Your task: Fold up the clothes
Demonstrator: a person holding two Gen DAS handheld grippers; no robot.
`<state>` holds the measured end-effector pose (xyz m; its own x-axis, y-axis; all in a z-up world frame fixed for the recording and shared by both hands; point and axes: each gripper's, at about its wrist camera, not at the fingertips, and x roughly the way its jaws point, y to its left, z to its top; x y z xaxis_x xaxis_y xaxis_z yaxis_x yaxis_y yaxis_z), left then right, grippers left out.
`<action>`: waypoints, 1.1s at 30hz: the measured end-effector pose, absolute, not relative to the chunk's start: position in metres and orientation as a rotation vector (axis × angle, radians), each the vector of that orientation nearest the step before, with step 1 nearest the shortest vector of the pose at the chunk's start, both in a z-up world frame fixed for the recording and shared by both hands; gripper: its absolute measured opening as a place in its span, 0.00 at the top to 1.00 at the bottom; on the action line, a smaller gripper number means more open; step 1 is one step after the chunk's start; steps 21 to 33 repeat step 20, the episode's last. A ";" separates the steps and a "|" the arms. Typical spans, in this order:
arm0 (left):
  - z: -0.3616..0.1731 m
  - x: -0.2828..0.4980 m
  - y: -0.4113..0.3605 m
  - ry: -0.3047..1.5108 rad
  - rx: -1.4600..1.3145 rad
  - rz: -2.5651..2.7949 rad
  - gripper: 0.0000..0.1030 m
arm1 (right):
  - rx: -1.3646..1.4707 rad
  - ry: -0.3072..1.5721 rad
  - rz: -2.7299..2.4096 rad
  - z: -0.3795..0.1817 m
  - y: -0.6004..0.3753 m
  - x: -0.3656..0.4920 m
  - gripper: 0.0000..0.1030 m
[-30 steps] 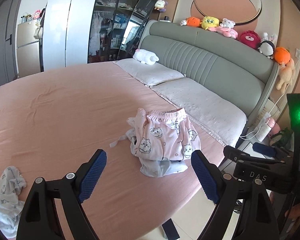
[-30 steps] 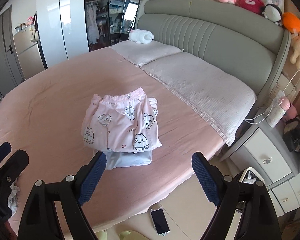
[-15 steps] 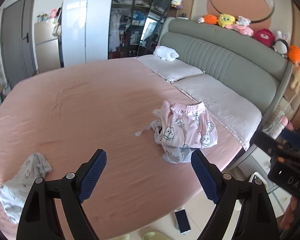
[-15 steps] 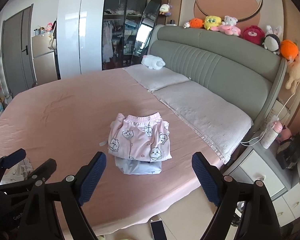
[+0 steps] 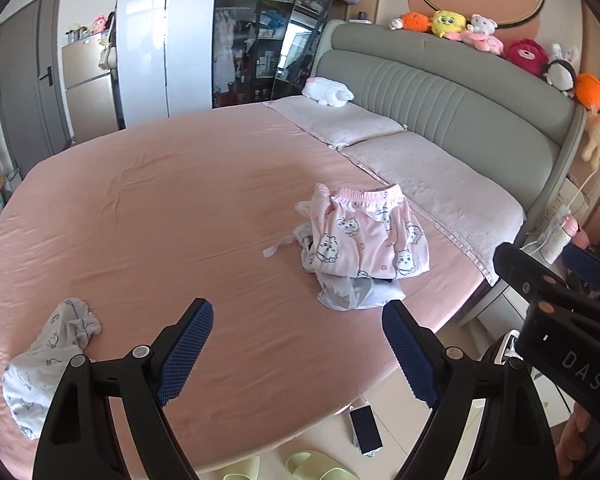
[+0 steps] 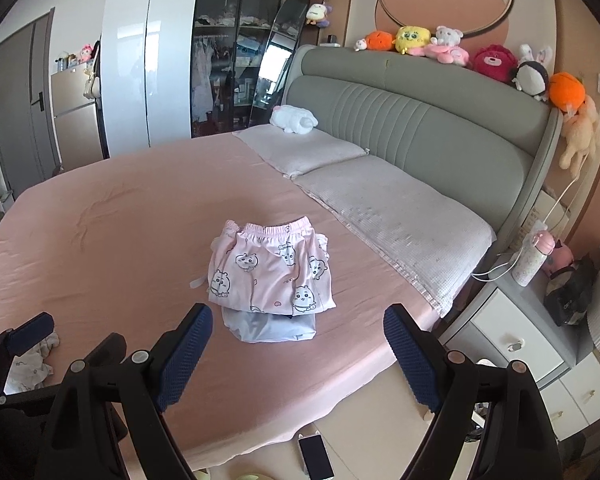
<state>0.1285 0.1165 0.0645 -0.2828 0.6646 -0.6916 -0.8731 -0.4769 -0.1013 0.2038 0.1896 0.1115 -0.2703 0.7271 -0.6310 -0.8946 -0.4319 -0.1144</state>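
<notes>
Tongs on both hands hang spread and empty above the near edge of the bed (image 5: 148, 208): left tongs (image 5: 296, 344), right tongs (image 6: 298, 344). Folded pink shorts (image 6: 272, 272) sit stacked on a pale folded piece (image 6: 270, 328) near the pillows; a crumpled white garment (image 5: 48, 364) lies well apart, by the left tongs. Judgement: take that one next, pinch an edge, not a bunch, and spread it flat before folding.

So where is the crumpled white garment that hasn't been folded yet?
The crumpled white garment lies at lower left in the left wrist view, near the bed's edge, well apart from the folded pile.
</notes>
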 end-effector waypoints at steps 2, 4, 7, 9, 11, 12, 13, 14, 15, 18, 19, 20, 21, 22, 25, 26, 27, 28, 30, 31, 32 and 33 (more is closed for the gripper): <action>0.064 0.133 0.120 0.382 -0.837 1.900 0.16 | -0.751 0.329 1.883 0.111 0.191 0.206 0.15; 0.064 0.138 0.123 0.401 -0.828 1.885 0.16 | -0.750 0.334 1.878 0.110 0.193 0.207 0.15; 0.064 0.145 0.127 0.427 -0.811 1.873 0.16 | -0.754 0.337 1.877 0.109 0.195 0.207 0.15; 0.065 0.150 0.129 0.442 -0.799 1.866 0.16 | -0.757 0.339 1.875 0.108 0.197 0.207 0.15; 0.067 0.154 0.130 0.449 -0.784 1.859 0.16 | -0.761 0.340 1.867 0.106 0.198 0.208 0.15; 0.067 0.155 0.130 0.450 -0.779 1.856 0.16 | -0.765 0.342 1.864 0.106 0.199 0.208 0.15; 0.068 0.156 0.130 0.452 -0.774 1.853 0.16 | -0.769 0.344 1.862 0.105 0.200 0.208 0.15; 0.069 0.157 0.130 0.454 -0.769 1.851 0.16 | -0.773 0.344 1.859 0.104 0.200 0.208 0.15; 0.069 0.158 0.130 0.456 -0.763 1.848 0.16 | -0.779 0.344 1.857 0.103 0.200 0.207 0.15; 0.071 0.160 0.128 0.442 -0.754 1.842 0.16 | -0.792 0.343 1.857 0.102 0.200 0.206 0.15; 0.072 0.160 0.128 0.436 -0.751 1.840 0.16 | -0.796 0.342 1.857 0.102 0.200 0.205 0.15; 0.072 0.160 0.127 0.433 -0.749 1.839 0.16 | -0.797 0.341 1.856 0.101 0.199 0.205 0.15; 0.072 0.160 0.127 0.433 -0.749 1.839 0.16 | -0.797 0.341 1.856 0.101 0.199 0.205 0.15; 0.072 0.160 0.127 0.433 -0.749 1.839 0.16 | -0.797 0.341 1.856 0.101 0.199 0.205 0.15; 0.072 0.160 0.127 0.433 -0.749 1.839 0.16 | -0.797 0.341 1.856 0.101 0.199 0.205 0.15; 0.072 0.160 0.127 0.433 -0.749 1.839 0.16 | -0.797 0.341 1.856 0.101 0.199 0.205 0.15; 0.072 0.160 0.127 0.433 -0.749 1.839 0.16 | -0.797 0.341 1.856 0.101 0.199 0.205 0.15; 0.072 0.160 0.127 0.433 -0.749 1.839 0.16 | -0.797 0.341 1.856 0.101 0.199 0.205 0.15; 0.072 0.160 0.127 0.433 -0.749 1.839 0.16 | -0.797 0.341 1.856 0.101 0.199 0.205 0.15; 0.072 0.160 0.127 0.433 -0.749 1.839 0.16 | -0.797 0.341 1.856 0.101 0.199 0.205 0.15; 0.072 0.160 0.127 0.433 -0.749 1.839 0.16 | -0.797 0.341 1.856 0.101 0.199 0.205 0.15; 0.072 0.160 0.127 0.433 -0.749 1.839 0.16 | -0.797 0.341 1.856 0.101 0.199 0.205 0.15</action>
